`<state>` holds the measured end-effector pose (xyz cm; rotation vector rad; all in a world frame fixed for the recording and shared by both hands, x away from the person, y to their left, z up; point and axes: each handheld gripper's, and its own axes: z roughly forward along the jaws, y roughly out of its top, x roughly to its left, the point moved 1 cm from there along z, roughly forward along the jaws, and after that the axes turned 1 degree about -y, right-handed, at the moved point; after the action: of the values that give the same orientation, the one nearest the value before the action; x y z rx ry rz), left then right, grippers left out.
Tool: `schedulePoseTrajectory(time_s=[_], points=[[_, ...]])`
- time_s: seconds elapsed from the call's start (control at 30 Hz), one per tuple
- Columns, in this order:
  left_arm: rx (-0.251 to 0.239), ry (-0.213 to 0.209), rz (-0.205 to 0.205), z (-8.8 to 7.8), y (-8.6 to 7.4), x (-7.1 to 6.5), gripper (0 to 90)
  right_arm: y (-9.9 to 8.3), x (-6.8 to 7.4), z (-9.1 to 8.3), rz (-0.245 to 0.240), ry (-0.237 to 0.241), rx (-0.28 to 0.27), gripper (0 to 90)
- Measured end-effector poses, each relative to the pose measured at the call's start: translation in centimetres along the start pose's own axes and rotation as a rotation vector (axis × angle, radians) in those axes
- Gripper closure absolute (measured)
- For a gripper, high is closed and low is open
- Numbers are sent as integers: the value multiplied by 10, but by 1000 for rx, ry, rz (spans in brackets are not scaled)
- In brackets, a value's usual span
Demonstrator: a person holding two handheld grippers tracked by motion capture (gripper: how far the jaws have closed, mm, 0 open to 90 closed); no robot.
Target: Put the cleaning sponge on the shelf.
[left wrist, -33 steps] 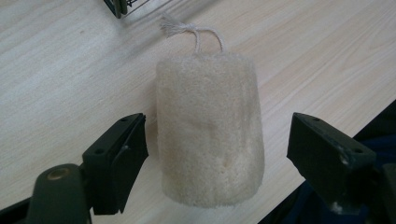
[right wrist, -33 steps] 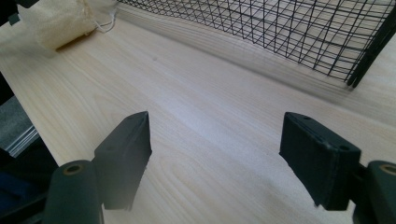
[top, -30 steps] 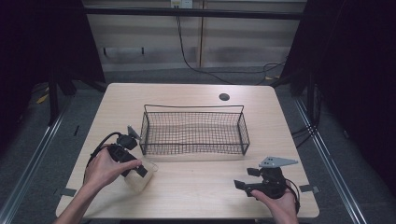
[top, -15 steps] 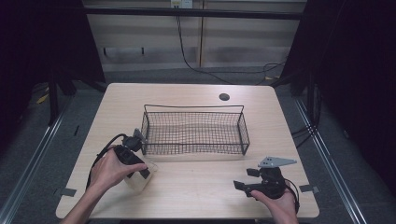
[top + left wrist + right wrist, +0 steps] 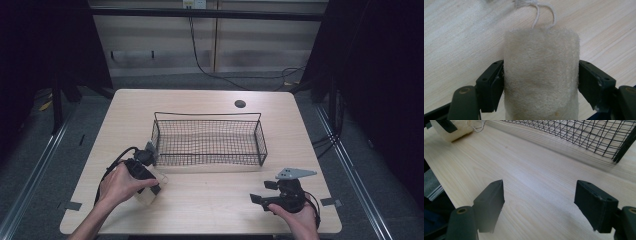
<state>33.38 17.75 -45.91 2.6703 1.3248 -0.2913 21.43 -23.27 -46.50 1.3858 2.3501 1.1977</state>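
A pale, fibrous loofah roll [image 5: 541, 82] with a white string loop [image 5: 544, 12] lies on the wooden table [image 5: 210, 200]. My left gripper [image 5: 152, 186] is at the table's front left, near the basket's left corner. Its jaws have just been closing, and both pads now press on the sides of the roll. In the right gripper view the roll [image 5: 451, 131] shows at the top left. My right gripper [image 5: 540, 195] rests near the front right edge [image 5: 262, 191], open, with only bare wood between its jaws.
A black wire basket [image 5: 207, 142] stands in the middle of the table with nothing visible inside; its mesh wall [image 5: 584, 135] runs across the top of the right gripper view. A round cable hole [image 5: 240, 104] sits at the back. Dark floor surrounds the table.
The left gripper's jaws have closed onto the loofah roll, and the left hand has shifted slightly over it. The right gripper has stayed where it was.
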Motion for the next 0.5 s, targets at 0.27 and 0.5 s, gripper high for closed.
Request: schedulePoseTrajectory(time_s=[0.27, 0.5], points=[[21, 4, -6, -2, 0, -1, 281, 0, 0, 0, 1, -1, 1, 239], [6, -16, -2, -11, 0, -1, 280, 0, 0, 1, 9, -5, 10, 239]])
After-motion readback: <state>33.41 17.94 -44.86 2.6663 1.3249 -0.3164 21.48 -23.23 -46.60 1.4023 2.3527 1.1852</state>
